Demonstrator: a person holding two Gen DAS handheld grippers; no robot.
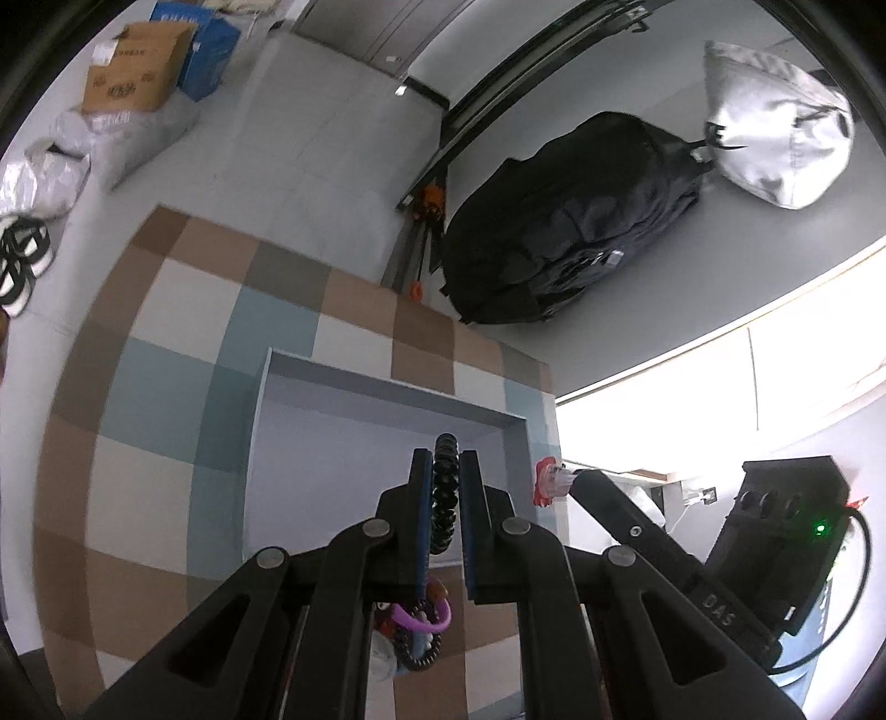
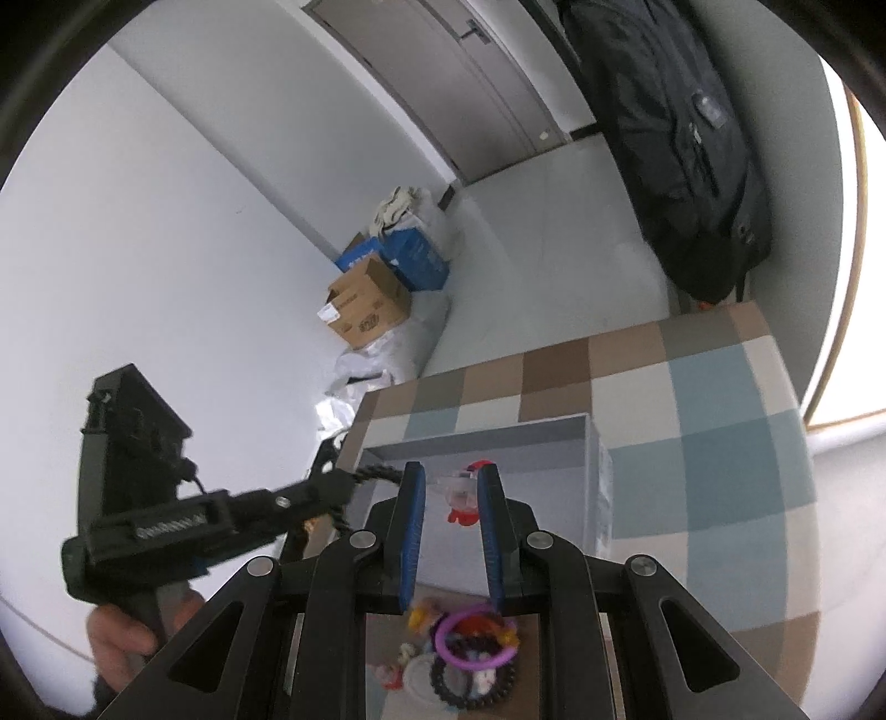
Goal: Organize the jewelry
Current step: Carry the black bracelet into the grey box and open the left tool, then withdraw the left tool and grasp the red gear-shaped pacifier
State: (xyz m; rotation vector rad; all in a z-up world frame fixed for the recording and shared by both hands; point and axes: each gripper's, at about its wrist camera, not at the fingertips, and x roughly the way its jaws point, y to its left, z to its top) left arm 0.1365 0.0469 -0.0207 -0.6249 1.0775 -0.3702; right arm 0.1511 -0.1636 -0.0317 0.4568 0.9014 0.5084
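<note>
We noted a black beaded bracelet (image 1: 446, 493) pinched between the blue pads of the left tool (image 1: 446, 471), held in the air above the open grey box (image 1: 387, 399). In the right wrist view the same bracelet (image 2: 372, 474) showed as a dark twisted loop at the left tool's tip (image 2: 338, 487), just over the box's left wall. The right tool (image 2: 451, 493) was clamped on a small clear and red trinket (image 2: 464, 495), its pads pressing it from both sides, also over the box (image 2: 487, 437); from the left wrist it appeared as a red and white piece (image 1: 549, 481) at the end of the right tool, just past the box's right wall.

Nearer the cameras, a heap of remaining jewelry (image 2: 470, 651) lay on the checked cloth of the surface (image 2: 720, 443), close to its near edge: a purple ring (image 2: 473, 637), a dark beaded bracelet (image 2: 470, 684) and small coloured charms, touching one another. The box sat toward the far edge of the surface.

A hand (image 2: 127, 637) gripped the left tool's handle. Beyond the surface, a black bag (image 1: 570, 221), a cardboard carton (image 1: 135, 69) and a blue carton (image 1: 213, 47) stood on the floor.
</note>
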